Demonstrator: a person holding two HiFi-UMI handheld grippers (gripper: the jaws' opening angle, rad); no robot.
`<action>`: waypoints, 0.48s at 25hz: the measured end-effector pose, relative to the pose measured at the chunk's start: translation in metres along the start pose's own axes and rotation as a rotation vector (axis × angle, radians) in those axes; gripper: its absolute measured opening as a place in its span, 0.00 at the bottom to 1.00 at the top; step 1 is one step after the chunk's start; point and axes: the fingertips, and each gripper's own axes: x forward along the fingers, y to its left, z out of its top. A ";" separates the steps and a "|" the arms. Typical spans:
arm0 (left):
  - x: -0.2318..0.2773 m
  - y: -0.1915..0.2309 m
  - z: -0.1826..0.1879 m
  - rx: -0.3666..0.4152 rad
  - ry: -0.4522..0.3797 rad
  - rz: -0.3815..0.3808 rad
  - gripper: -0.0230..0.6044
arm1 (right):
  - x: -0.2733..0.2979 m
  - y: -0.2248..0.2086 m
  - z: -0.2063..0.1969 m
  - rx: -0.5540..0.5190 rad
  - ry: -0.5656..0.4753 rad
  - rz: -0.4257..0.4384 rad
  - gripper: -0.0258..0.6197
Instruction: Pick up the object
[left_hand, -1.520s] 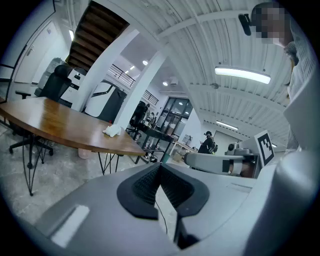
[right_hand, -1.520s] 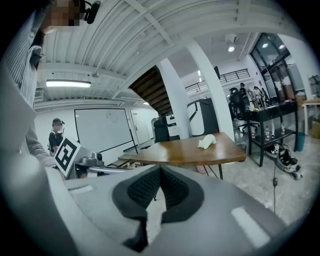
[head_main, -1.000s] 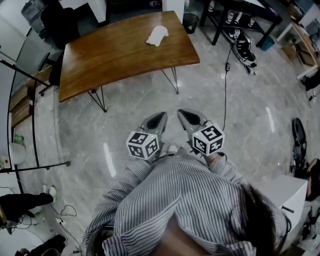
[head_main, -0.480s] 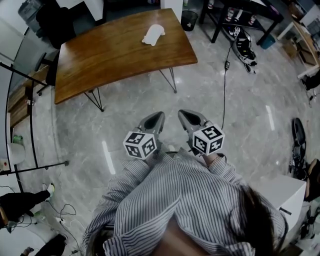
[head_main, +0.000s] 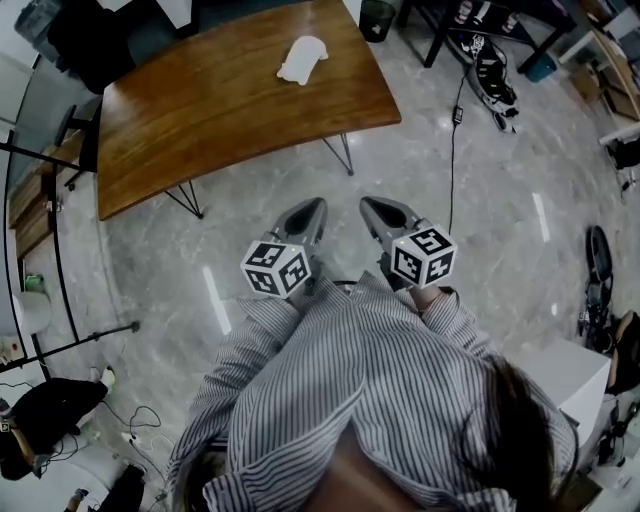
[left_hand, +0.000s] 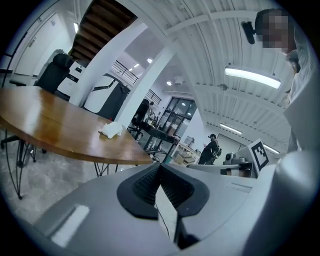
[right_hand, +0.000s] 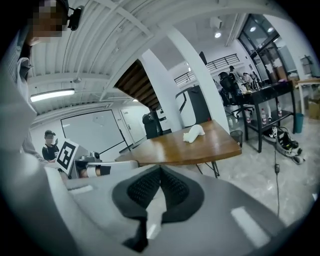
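A white crumpled object (head_main: 301, 58) lies on the far part of a brown wooden table (head_main: 200, 120); it also shows as a white lump (left_hand: 112, 129) in the left gripper view and as a white lump (right_hand: 193, 133) in the right gripper view. My left gripper (head_main: 312, 210) and right gripper (head_main: 372, 208) hang side by side over the floor, well short of the table. Both are shut, their tips touching, with nothing between them (left_hand: 160, 167) (right_hand: 160, 170).
The table stands on thin metal legs (head_main: 345, 160) on a grey marble floor. A black cable (head_main: 452, 150) runs across the floor at the right. A dark shelf rack (head_main: 480, 30) with shoes stands at the back right, and tripod legs (head_main: 70, 340) lie at the left.
The view has shifted a little: the table and white object now sit higher and more to the left in the head view. Both grippers stay shut and keep their places in front of the body.
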 end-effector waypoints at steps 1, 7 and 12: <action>0.009 0.009 0.009 0.000 -0.004 -0.001 0.04 | 0.009 -0.008 0.009 -0.002 -0.004 -0.009 0.04; 0.072 0.062 0.064 0.014 0.018 -0.047 0.04 | 0.076 -0.050 0.066 0.009 -0.034 -0.035 0.04; 0.119 0.102 0.104 0.044 0.066 -0.090 0.04 | 0.132 -0.080 0.110 0.024 -0.051 -0.053 0.04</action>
